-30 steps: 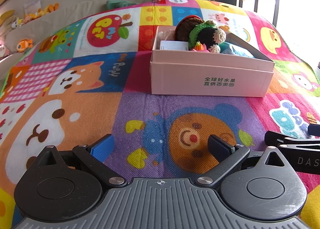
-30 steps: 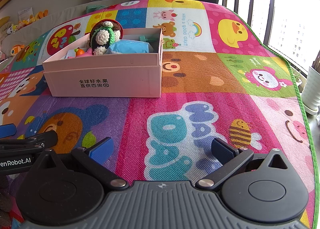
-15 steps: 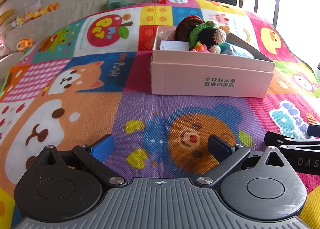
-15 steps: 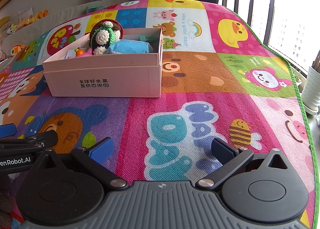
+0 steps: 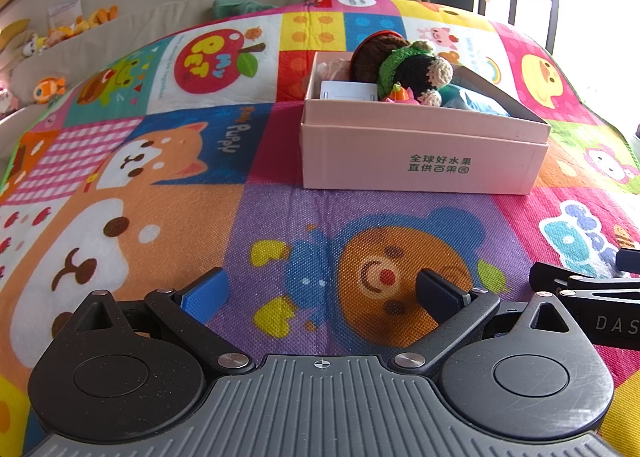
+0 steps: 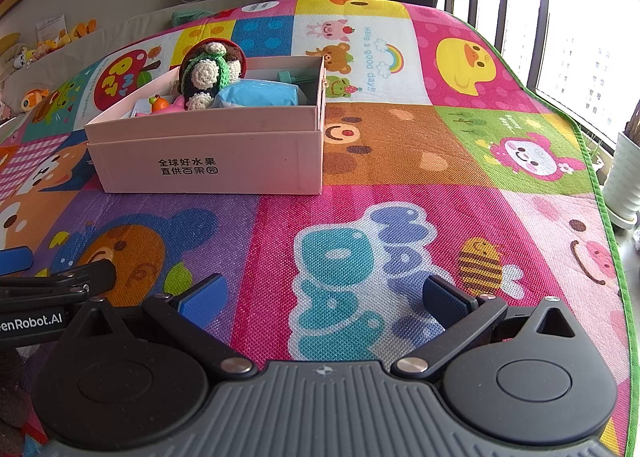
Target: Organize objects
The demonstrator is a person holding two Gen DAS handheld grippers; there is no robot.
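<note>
A pink cardboard box [image 5: 420, 155] [image 6: 208, 161] stands on the colourful play mat. Inside it are a crocheted green, black and cream toy [image 5: 412, 71] [image 6: 208, 71], a light blue pouch [image 6: 262, 94], a white flat item [image 5: 348, 91], a small orange and pink toy [image 5: 396, 94] [image 6: 158, 103] and a teal plastic piece [image 6: 294, 77]. My left gripper [image 5: 322, 289] hovers open over the bear picture, well short of the box, nothing between its fingers. My right gripper [image 6: 324, 297] is open too, over the blue letters, to the right of the left one.
The play mat [image 6: 460, 145] runs out at a green border [image 6: 600, 193] on the right, with a white pot [image 6: 624, 185] beyond it by the window. Small plush toys [image 5: 52, 89] line a ledge at far left. A beige cushioned edge [image 5: 132, 23] lies behind the mat.
</note>
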